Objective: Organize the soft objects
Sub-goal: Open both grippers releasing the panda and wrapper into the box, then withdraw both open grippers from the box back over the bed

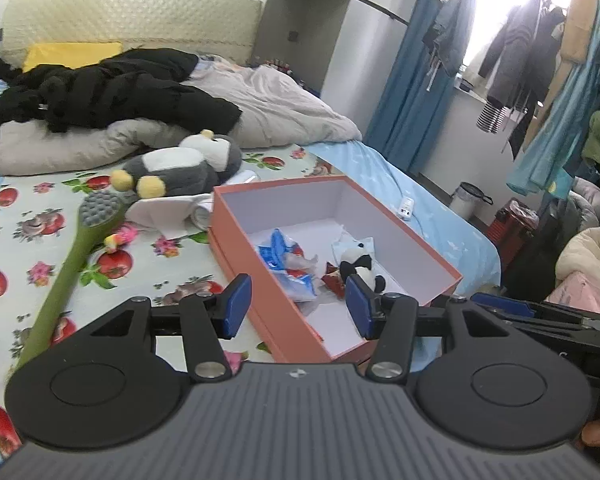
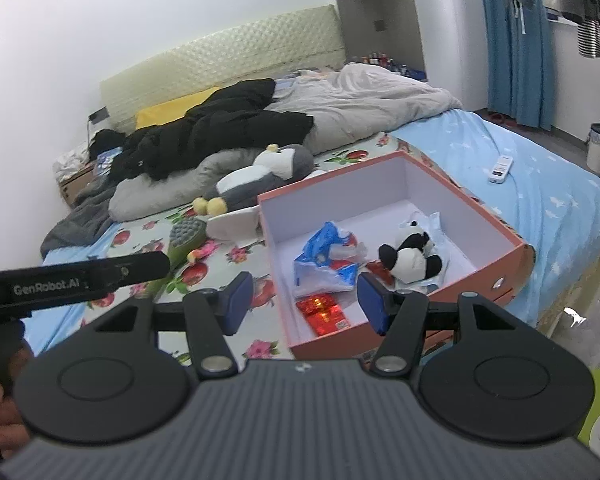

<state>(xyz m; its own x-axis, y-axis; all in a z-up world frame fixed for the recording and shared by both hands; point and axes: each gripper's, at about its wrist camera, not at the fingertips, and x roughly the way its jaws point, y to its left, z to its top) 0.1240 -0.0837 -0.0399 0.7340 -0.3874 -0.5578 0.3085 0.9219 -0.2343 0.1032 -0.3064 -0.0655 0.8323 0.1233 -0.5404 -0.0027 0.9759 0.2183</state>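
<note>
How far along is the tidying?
Done: the small panda plush lies in the open orange cardboard box. In hand: nothing; left gripper and right gripper are open. Left: the big grey penguin plush remains on the bed.

Panda plush (image 2: 410, 254) inside orange box (image 2: 512, 256); right gripper (image 2: 304, 302) spread wide, empty, above near rim.

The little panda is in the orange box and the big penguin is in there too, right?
Not quite. The panda is in the orange box, but the penguin is not: it lies on the bed beyond the box's far end, by the grey bedding. The right wrist view shows this best. Both grippers are open and hold nothing.
</note>
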